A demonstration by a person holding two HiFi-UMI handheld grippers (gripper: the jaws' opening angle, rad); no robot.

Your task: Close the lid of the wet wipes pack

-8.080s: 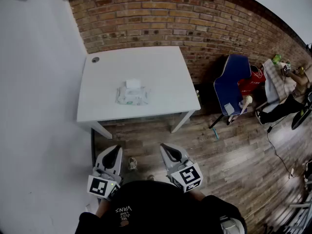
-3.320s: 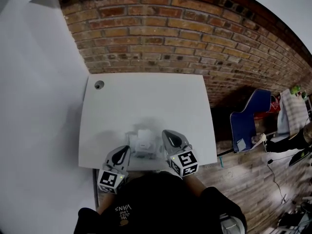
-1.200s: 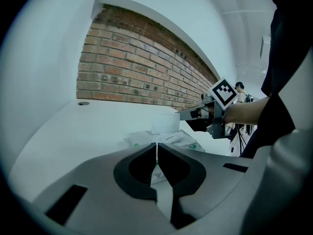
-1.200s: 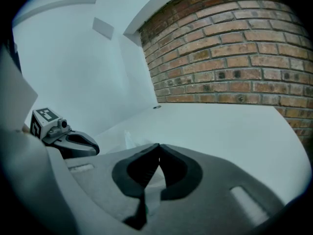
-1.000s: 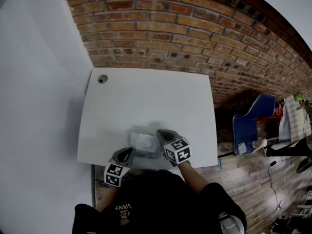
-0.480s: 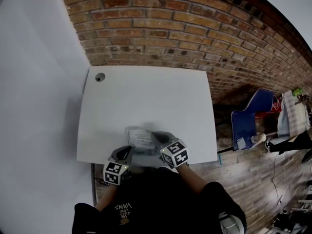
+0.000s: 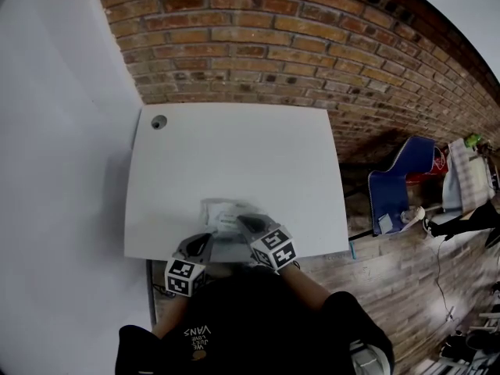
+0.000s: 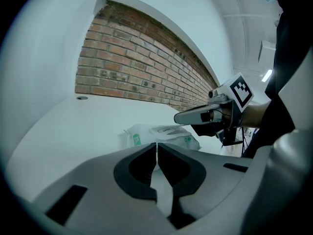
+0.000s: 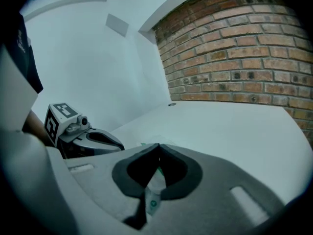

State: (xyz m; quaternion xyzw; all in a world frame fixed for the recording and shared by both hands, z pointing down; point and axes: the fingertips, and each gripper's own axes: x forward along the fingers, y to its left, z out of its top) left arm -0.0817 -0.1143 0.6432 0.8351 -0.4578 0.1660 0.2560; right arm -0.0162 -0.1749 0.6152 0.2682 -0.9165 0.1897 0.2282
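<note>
The wet wipes pack (image 7: 219,210) lies near the front edge of the white table (image 7: 234,151). In the left gripper view the pack (image 8: 168,134) is white with green print, and its lid lies flat on top. My right gripper (image 7: 241,222) is shut and its tips rest over the pack's top. Its own view shows the jaws (image 9: 158,146) meeting, with the pack (image 9: 152,190) seen below them. My left gripper (image 7: 205,241) is shut and holds nothing, just short of the pack's near left side. Its tips (image 8: 157,144) point at the pack.
A brick wall (image 7: 273,45) runs behind the table and a white wall is at the left. A round cable hole (image 7: 159,121) sits in the table's far left corner. A blue chair (image 7: 394,186) stands on the wooden floor at the right.
I walked up to the table. Within the last second my right gripper slid forward and down over the pack's top, and the raised white lid went down flat. The left gripper stayed put.
</note>
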